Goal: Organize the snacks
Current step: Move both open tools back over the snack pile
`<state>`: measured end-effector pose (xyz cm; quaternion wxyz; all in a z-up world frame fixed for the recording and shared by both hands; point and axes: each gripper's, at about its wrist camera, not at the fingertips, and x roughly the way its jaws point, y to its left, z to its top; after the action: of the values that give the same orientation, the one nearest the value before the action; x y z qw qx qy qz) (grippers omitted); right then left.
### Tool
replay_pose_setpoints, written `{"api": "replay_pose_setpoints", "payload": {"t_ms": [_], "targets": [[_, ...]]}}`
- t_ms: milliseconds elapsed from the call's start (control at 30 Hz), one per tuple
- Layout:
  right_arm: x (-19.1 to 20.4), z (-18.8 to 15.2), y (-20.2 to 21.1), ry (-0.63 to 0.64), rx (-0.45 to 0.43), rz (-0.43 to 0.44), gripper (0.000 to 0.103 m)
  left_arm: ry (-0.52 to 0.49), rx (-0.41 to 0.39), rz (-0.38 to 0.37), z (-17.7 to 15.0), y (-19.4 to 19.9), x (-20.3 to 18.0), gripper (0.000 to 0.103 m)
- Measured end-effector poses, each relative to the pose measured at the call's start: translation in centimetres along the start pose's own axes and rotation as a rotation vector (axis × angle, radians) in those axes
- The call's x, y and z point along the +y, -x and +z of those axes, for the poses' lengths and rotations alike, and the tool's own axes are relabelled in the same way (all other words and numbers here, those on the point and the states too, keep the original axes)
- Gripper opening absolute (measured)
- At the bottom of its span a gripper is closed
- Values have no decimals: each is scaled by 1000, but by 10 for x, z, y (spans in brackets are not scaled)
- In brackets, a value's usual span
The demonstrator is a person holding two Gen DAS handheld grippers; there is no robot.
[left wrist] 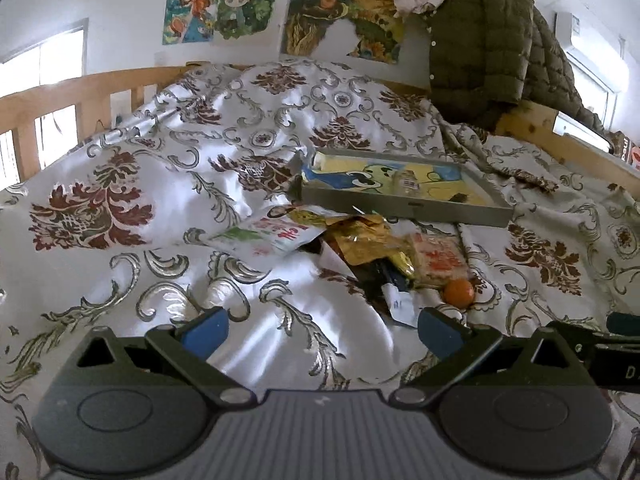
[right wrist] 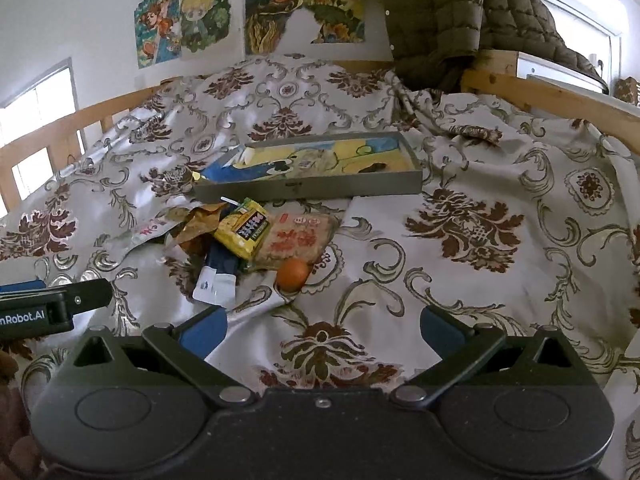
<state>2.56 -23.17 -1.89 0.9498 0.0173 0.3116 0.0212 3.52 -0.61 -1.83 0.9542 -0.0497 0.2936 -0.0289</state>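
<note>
The snack pile (right wrist: 248, 240) sits on the bedspread (right wrist: 480, 280) just in front of the grey tray (right wrist: 312, 188), its near wall touching or almost touching the back of the pile. In the pile we see a yellow packet (right wrist: 242, 232) lying tilted on top, a clear pack of biscuits w/ red print (right wrist: 298, 238) just right of it, a crumpled gold wrapper (right wrist: 196, 226) to the left, a white pouch w/ red print (right wrist: 148, 230) further left, and a dark blue pack w/ white end (right wrist: 218, 276) at the front. An orange (right wrist: 293, 274) rests at the near right corner, touching the biscuit pack.

From the left wrist view the same pile (left wrist: 360, 248) shows w/ the orange (left wrist: 459, 293) nearest the right fingertip, the white pouch (left wrist: 276, 234) at left and the tray (left wrist: 404, 196) behind. Inside the tray we make out a cartoon print, a small clear item and a small dark item; can't tell what they are.

Our left gripper (left wrist: 322, 330) is spread wide, nothing betw. the blue pads (left wrist: 210, 330), hovering short of the pile. Our right gripper (right wrist: 322, 328) is also wide apart and empty, pads (right wrist: 208, 326) over bare bedspread, pile ahead and to the left. The left gripper also shows at the left edge of the right view.

Beyond: wooden bed rail (right wrist: 60, 128), olive puffer jacket (right wrist: 440, 20) hung at right, posters (right wrist: 192, 20) on the wall.
</note>
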Motion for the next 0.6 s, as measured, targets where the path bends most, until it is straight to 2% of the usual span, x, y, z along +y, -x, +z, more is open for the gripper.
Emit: {"api": "replay_pose_setpoints", "payload": {"t_ms": [600], "targets": [[-2, 8, -13, -37, -12, 19, 102, -32, -10, 3, 13, -8, -4, 103]]}}
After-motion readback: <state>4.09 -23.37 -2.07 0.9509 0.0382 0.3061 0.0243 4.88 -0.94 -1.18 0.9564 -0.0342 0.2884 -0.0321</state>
